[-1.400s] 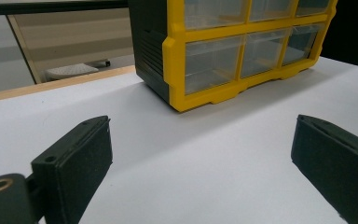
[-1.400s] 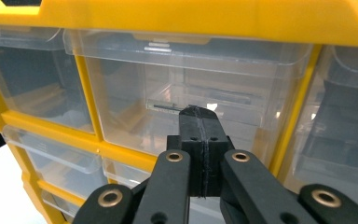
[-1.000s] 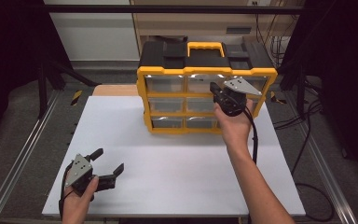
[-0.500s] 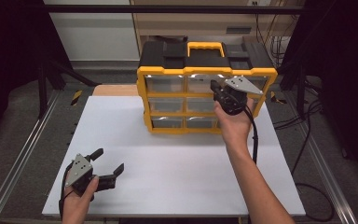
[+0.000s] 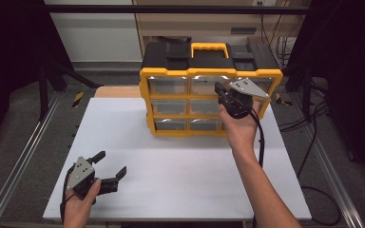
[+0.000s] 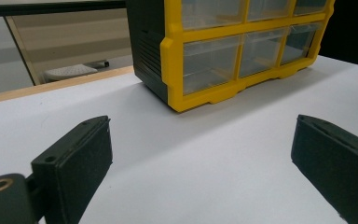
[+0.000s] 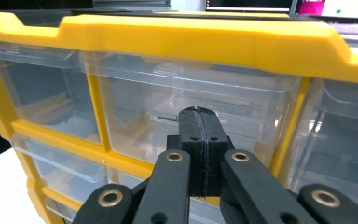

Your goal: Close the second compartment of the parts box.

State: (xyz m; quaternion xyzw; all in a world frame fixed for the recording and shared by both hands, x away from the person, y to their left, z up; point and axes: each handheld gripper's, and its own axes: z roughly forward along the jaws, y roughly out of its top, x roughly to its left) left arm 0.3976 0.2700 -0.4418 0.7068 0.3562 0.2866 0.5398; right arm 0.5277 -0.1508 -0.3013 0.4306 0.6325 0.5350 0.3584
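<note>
A yellow and black drawer organizer (image 5: pixel 209 61) with clear drawers stands at the back of the white table (image 5: pixel 171 156). My right gripper (image 5: pixel 218 90) is held up against its front, level with the top row. In the right gripper view its jaws (image 7: pixel 199 119) are pressed together with nothing between them, their tips just in front of the top middle drawer (image 7: pixel 186 88). My left gripper (image 5: pixel 109 163) rests low near the table's front left corner, jaws spread wide and empty. The left gripper view shows its open gripper (image 6: pixel 200 144) facing the organizer (image 6: pixel 242 51) from well back.
Metal rails (image 5: pixel 24 156) run along both sides of the table. Cables (image 5: pixel 309 156) trail off the right edge. A wooden strip (image 5: pixel 116 91) lies behind the white surface at the left of the organizer.
</note>
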